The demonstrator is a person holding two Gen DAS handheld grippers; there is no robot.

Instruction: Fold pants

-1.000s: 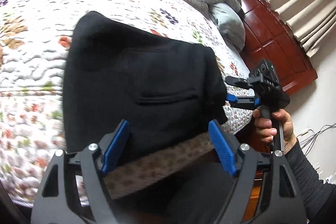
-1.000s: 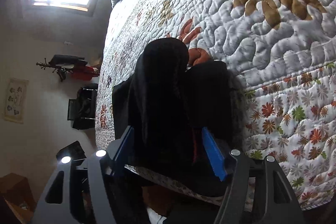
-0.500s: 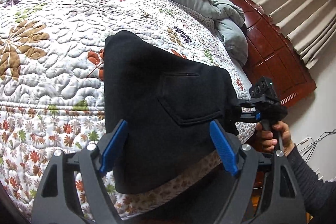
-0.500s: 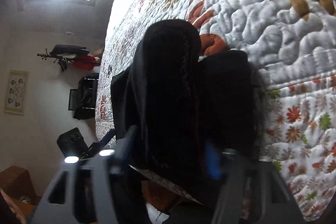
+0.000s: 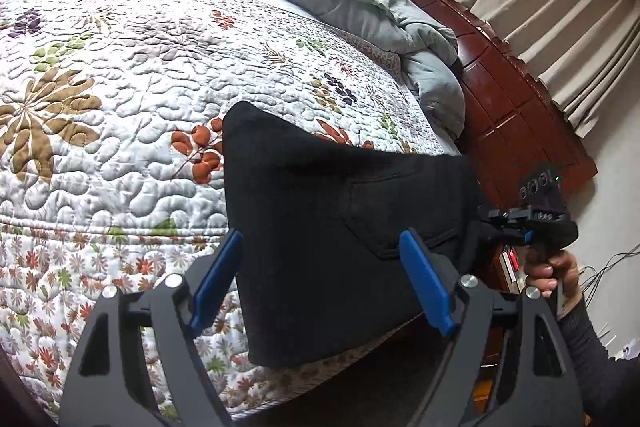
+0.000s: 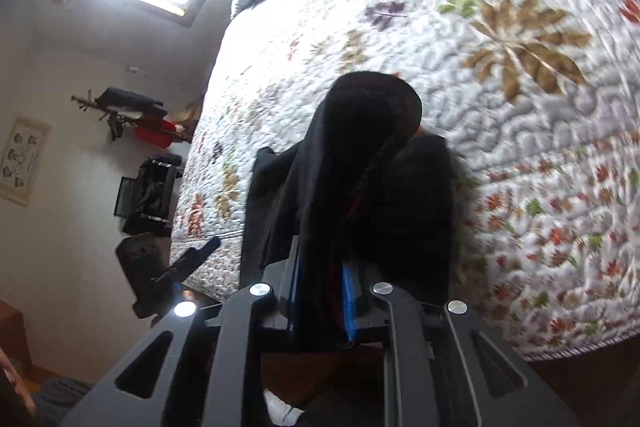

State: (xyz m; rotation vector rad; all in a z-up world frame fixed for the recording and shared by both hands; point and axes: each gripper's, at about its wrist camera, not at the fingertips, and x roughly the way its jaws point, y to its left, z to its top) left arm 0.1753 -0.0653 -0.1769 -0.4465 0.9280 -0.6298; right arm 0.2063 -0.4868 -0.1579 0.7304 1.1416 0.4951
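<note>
— Moved since a second ago? Right gripper [image 6: 320, 303] closing, now pinching pants [image 5: 344, 239].
— Left gripper [image 5: 320, 283]?
— Gaping wide, holding nothing (pants beyond its pads).
— Pants where?
— Draped over quilt [image 5: 120, 107] edge.

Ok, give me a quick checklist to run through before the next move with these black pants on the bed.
1. Right gripper has fabric: ok, its fingers are closing on a bunched edge of the black pants.
2. Left gripper ready: ok, fingers wide apart, nothing pinched.
3. Pants supported by the quilt: not ok, the near part hangs over the bed's edge.
4. Pocket side lies smooth: ok, no big wrinkles show.
5. Layers lined up underneath: cannot tell, hidden.
6. Room to lay the fold: ok, the grey duvet sits far back.
</note>
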